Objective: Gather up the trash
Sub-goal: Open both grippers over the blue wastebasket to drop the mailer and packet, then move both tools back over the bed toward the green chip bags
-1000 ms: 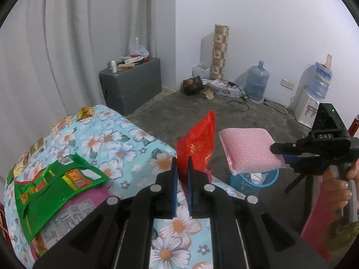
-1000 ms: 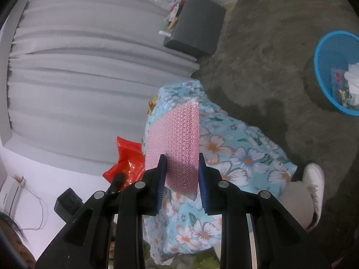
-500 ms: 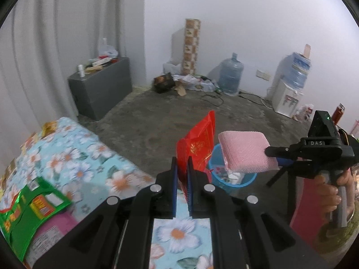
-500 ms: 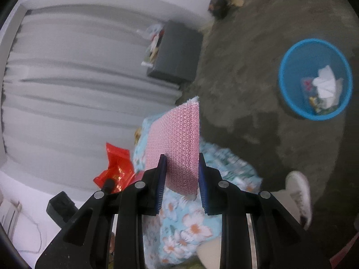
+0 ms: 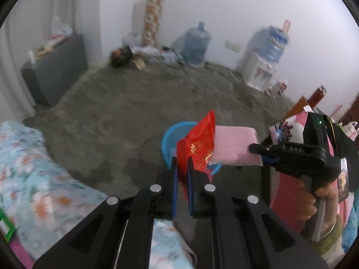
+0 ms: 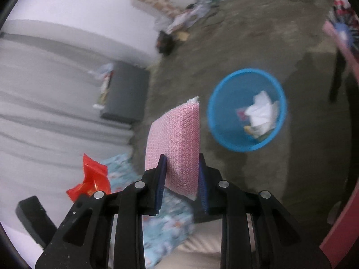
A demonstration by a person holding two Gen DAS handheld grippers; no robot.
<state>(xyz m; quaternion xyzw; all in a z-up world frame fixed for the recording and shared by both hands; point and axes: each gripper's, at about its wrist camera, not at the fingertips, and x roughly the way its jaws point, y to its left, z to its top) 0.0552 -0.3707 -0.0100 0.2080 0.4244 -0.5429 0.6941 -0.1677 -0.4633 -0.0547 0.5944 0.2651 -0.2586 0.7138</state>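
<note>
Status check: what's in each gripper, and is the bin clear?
Left gripper shut on red wrapper. Right gripper shut on pink bubble wrap. Blue bin open, nothing blocking.

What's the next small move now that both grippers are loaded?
Probably carry both a little farther over the blue bin before releasing. The right gripper grips the pink bubble wrap, the left gripper the red wrapper, and in the right wrist view the bin sits off to the side.

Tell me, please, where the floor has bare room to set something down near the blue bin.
Bare concrete floor lies between the blue bin, the grey cabinet and the floral cloth. It is crowded along the far wall, around the water jug, and inside the bin, where white paper lies.
</note>
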